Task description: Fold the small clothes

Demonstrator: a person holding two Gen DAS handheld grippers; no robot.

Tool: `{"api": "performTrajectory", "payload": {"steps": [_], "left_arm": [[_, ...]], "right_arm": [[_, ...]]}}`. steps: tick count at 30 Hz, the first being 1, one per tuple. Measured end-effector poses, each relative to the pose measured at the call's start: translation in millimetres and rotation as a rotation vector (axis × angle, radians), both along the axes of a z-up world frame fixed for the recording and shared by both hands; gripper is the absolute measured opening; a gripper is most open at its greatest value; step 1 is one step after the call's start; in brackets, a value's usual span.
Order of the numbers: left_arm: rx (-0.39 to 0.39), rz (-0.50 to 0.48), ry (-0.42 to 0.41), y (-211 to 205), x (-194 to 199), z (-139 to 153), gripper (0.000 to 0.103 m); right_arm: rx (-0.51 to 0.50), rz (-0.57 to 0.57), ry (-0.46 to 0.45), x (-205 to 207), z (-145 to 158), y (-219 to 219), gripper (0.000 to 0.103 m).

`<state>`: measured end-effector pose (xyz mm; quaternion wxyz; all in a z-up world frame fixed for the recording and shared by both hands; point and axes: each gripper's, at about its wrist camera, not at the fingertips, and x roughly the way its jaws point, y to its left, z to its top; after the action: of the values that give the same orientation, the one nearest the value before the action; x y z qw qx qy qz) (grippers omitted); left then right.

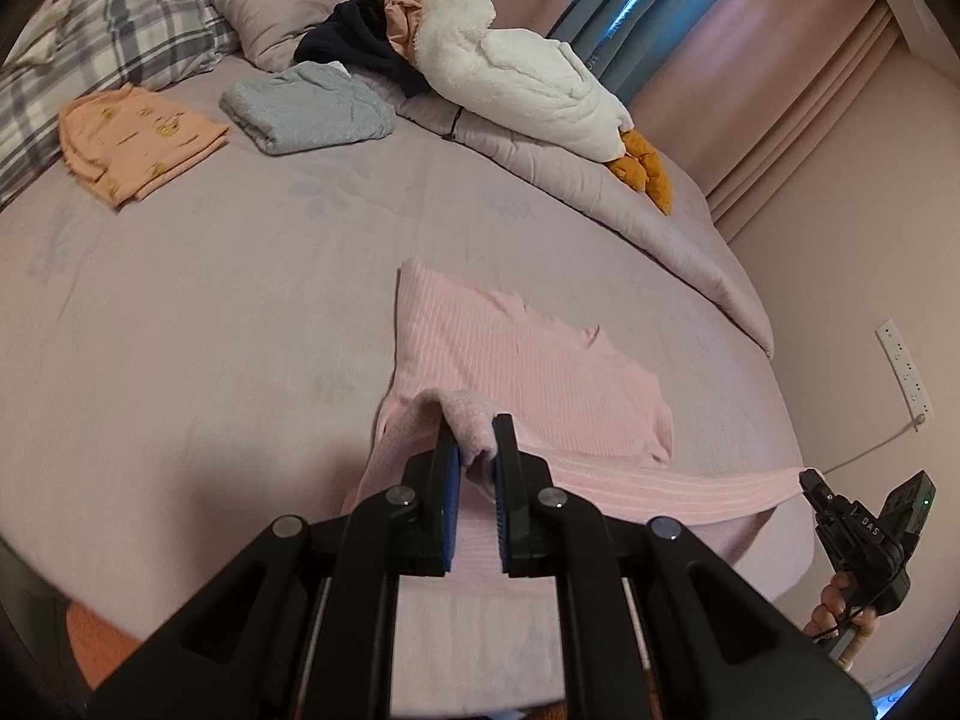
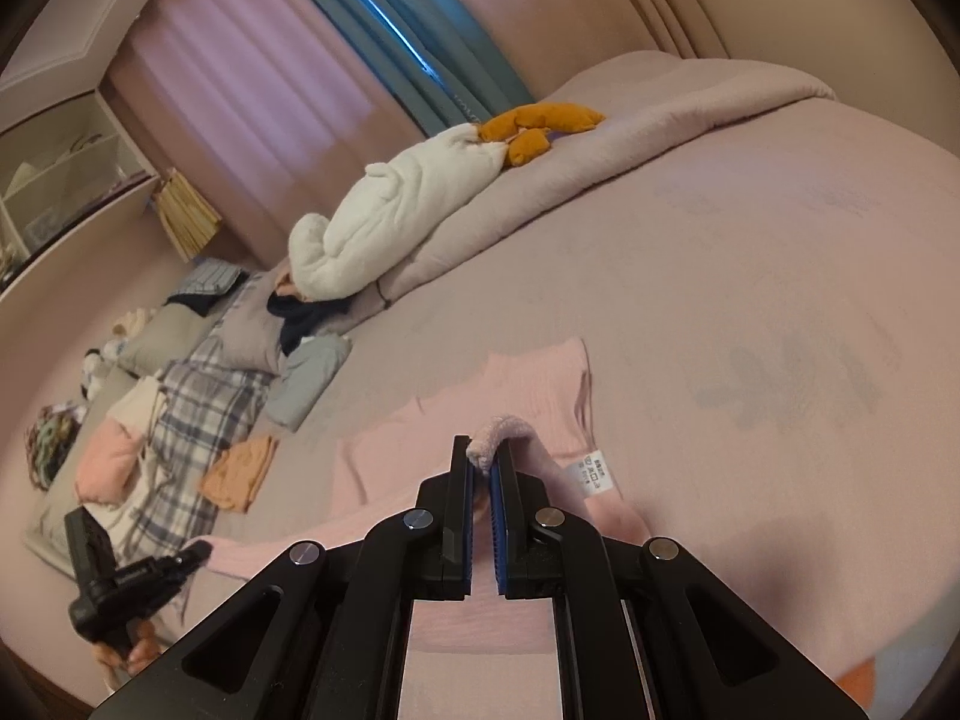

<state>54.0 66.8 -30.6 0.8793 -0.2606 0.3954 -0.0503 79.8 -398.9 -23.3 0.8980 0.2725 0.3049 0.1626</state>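
**Two corners pinched, one fold to carry over**

One pink ribbed garment (image 1: 516, 360) is spread near the front edge of the bed (image 1: 210, 300), its far part flat on the sheet and its near hem lifted. The hem is stretched between two claws: the left claw (image 1: 477, 450) is clamped on a bunched corner of the pink cloth, and the right claw (image 2: 485, 459) is likewise clamped on the other corner, beside a white care label (image 2: 591, 474).

The step in hand is judged to be the folding of the lifted hem over the flat part. For a clean fold, both corners are best carried forward together, at equal height, with the edge kept taut so that no sag forms between them. The hem should be laid square on the far edge before either grip is released.

Two folded pieces, an orange one (image 1: 138, 144) and a grey-blue one (image 1: 306, 108), are set well apart near the plaid pillow (image 1: 114, 30); a white plush goose (image 1: 516, 72) is lying beyond.
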Motion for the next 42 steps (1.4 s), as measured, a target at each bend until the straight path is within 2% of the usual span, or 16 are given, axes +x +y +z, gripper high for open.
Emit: {"api": "performTrajectory", "payload": {"steps": [19, 24, 32, 37, 39, 40, 41, 42], "left_arm": [[-0.006, 0.027, 0.105, 9.9, 145.8, -43.1, 0.009], [0.005, 0.018, 0.144, 8.7, 184.9, -60.5, 0.009], [0.038, 0.036, 0.213, 10.5, 215.9, -91.7, 0.010], [0.051, 0.042, 0.228, 13.4, 226.3, -102.9, 0.016], [0.062, 0.049, 0.230, 15.4, 228.8, -105.0, 0.023], [0.068, 0.054, 0.230, 15.5, 228.9, -105.7, 0.024], [0.074, 0.065, 0.227, 16.2, 229.5, -105.3, 0.028], [0.082, 0.078, 0.223, 17.9, 229.6, -104.5, 0.035]], "right_arm": [[-0.056, 0.019, 0.123, 133.8, -33.1, 12.5, 0.007], [-0.100, -0.024, 0.183, 162.9, -47.2, 18.6, 0.007], [-0.118, -0.040, 0.278, 194.4, -73.0, 24.7, 0.007], [-0.103, -0.042, 0.318, 205.3, -82.5, 23.6, 0.007], [-0.093, -0.051, 0.336, 208.8, -85.8, 21.7, 0.007], [-0.099, -0.058, 0.342, 210.6, -86.0, 21.4, 0.007], [-0.105, -0.067, 0.345, 212.6, -85.7, 21.6, 0.010], [-0.102, -0.072, 0.343, 213.2, -84.5, 21.7, 0.017]]}}
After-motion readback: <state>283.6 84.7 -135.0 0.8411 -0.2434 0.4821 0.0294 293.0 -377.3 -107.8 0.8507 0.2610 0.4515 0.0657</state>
